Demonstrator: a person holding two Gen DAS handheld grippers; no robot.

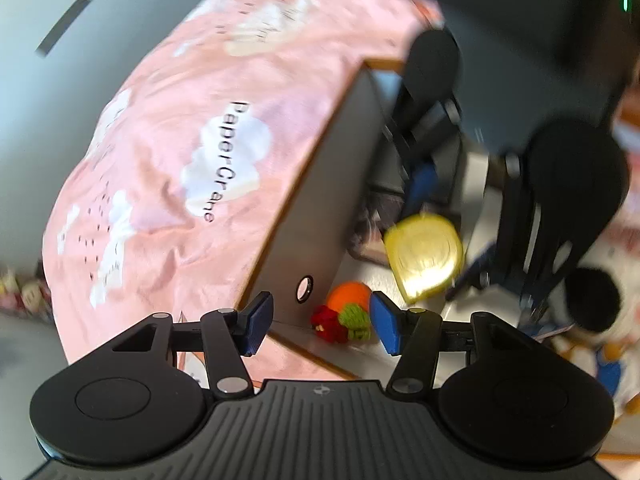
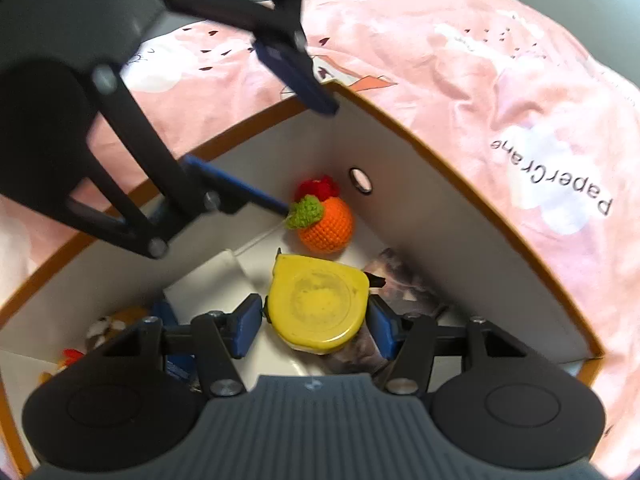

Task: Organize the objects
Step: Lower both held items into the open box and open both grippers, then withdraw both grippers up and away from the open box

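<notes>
Yellow tape measure (image 2: 318, 307) between right hand-held gripper (image 2: 316, 326) pads (gripped)

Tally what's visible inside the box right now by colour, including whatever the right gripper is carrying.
Yellow: 1, tape measure, between the right gripper fingers
Orange: 1, crochet fruit
Red: 1, crochet piece
Dark printed: 1, packet
Partly hidden at lower left: cannot count
Total: 4 clear

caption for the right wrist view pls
Right gripper holds a yellow tape measure inside the box, near a crocheted orange.
</notes>
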